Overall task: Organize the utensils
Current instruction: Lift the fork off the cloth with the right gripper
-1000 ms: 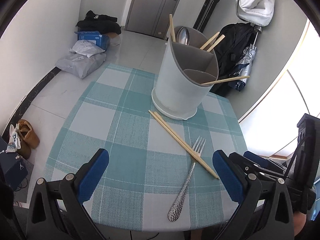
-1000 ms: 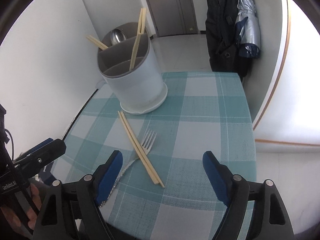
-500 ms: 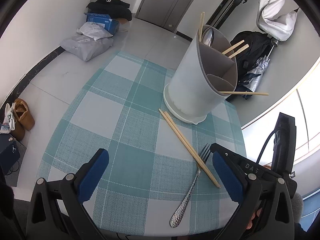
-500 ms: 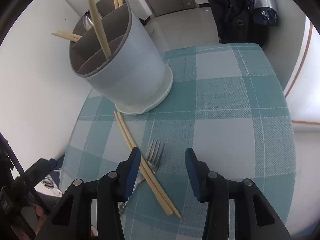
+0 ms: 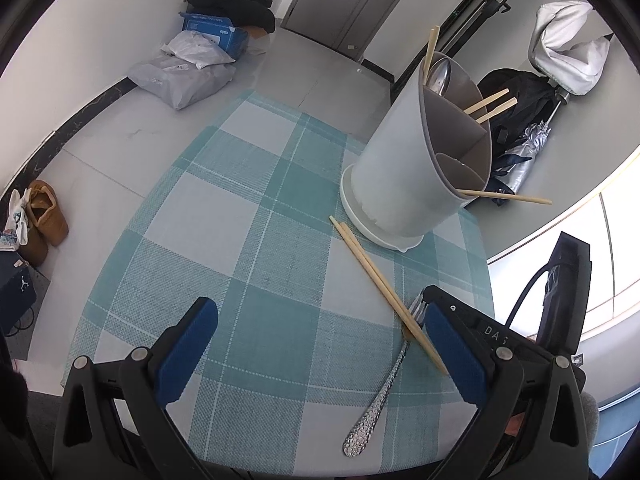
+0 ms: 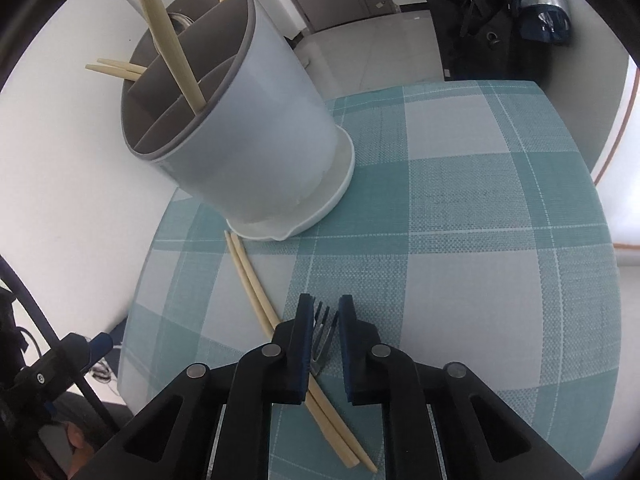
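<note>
A small room with pale walls and a grey tiled floor, lit by daylight

The table (image 5: 224,208) wears a teal-and-white checked cloth; white walls (image 5: 100,32) meet the glossy floor (image 5: 132,136) at a dark skirting; a grey door (image 5: 344,0) stands at the far end; bags and a blue box (image 5: 208,28) are heaped in the corner; brown shoes (image 5: 44,216) sit by the wall; a dark coat and folded umbrella (image 6: 540,12) hang near a bright window (image 5: 600,248).
</note>
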